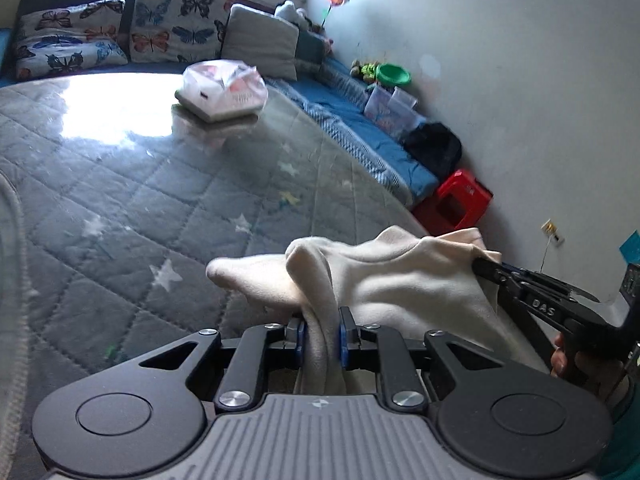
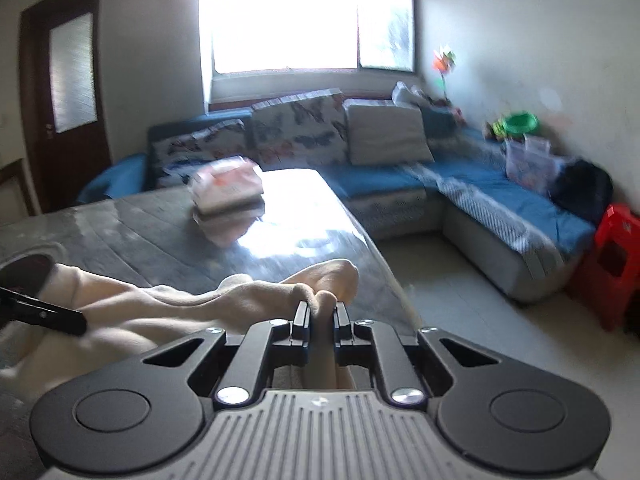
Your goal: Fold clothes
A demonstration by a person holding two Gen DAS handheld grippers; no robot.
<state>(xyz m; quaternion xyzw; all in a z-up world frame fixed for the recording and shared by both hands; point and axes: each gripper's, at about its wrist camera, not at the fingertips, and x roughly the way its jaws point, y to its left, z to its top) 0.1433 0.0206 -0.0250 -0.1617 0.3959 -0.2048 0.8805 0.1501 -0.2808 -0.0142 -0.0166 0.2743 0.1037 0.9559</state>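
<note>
A cream-coloured garment (image 1: 400, 276) hangs between my two grippers above a grey quilted table cover (image 1: 140, 184). My left gripper (image 1: 322, 334) is shut on one bunched edge of it. My right gripper (image 2: 322, 322) is shut on another edge of the same garment (image 2: 192, 304). The right gripper also shows in the left wrist view (image 1: 532, 300) at the far right, and part of the left gripper shows in the right wrist view (image 2: 40, 308) at the left. The cloth sags in folds between them.
A stack of folded clothes (image 1: 222, 90) lies farther back on the table (image 2: 228, 194). A blue corner sofa (image 2: 460, 184) with butterfly cushions (image 1: 120, 32) runs behind and to the right. A red stool (image 2: 612, 264) and a black bag (image 1: 434, 146) stand by the wall.
</note>
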